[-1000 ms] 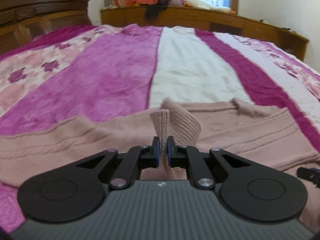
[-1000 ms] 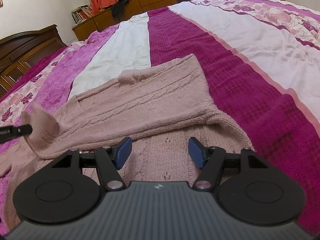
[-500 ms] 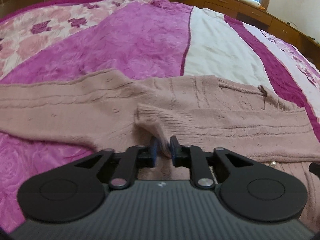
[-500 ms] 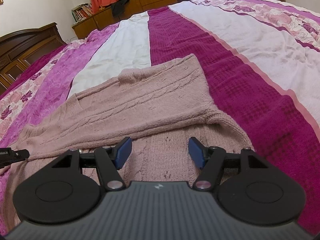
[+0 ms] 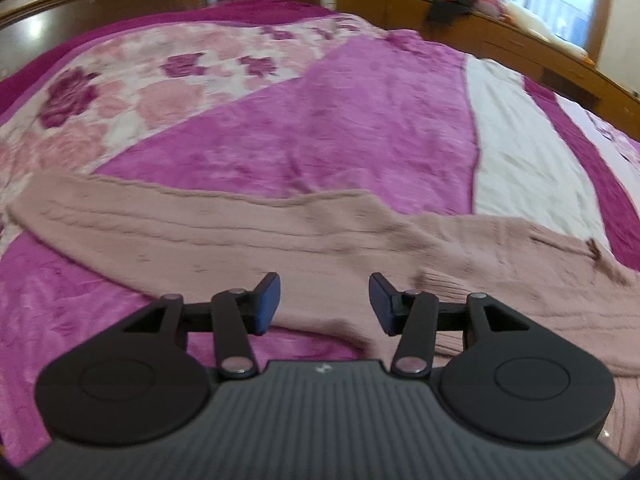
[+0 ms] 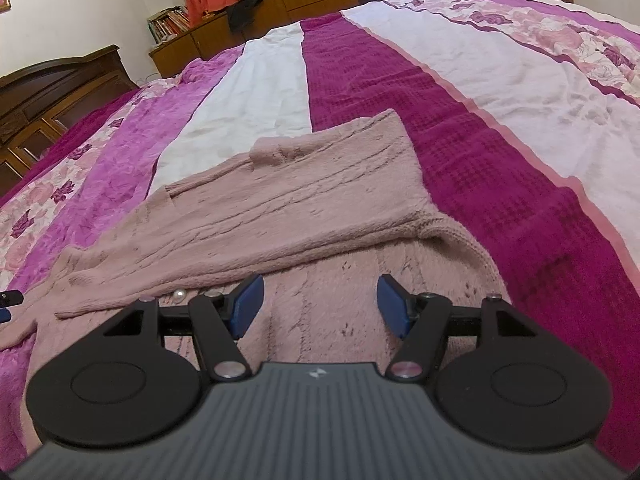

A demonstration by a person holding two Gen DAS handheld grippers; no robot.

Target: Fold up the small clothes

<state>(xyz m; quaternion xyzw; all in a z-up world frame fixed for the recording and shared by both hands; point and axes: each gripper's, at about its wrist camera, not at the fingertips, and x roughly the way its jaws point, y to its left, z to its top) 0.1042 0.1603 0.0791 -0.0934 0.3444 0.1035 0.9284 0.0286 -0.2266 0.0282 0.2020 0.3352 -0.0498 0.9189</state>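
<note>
left tongs (image 5: 324,304) spread wide and empty, right tongs (image 6: 320,306) likewise spread wide, both held low and level

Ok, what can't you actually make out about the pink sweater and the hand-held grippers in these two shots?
- Sweater hem: hidden in both views under the gripper bodies.
- Knit detail in the left wrist view: motion blur.
- Left sleeve's cuff: runs to the left wrist view's left edge, blurred.
- Left hand-held gripper: in the right wrist view only a sliver shows at the left edge.
- Right hand-held gripper: absent from the left wrist view.

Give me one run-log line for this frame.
phase: sleeve fold | left gripper: open, empty | right gripper: open, empty | pink sweater: on bed, one sleeve across body
</note>
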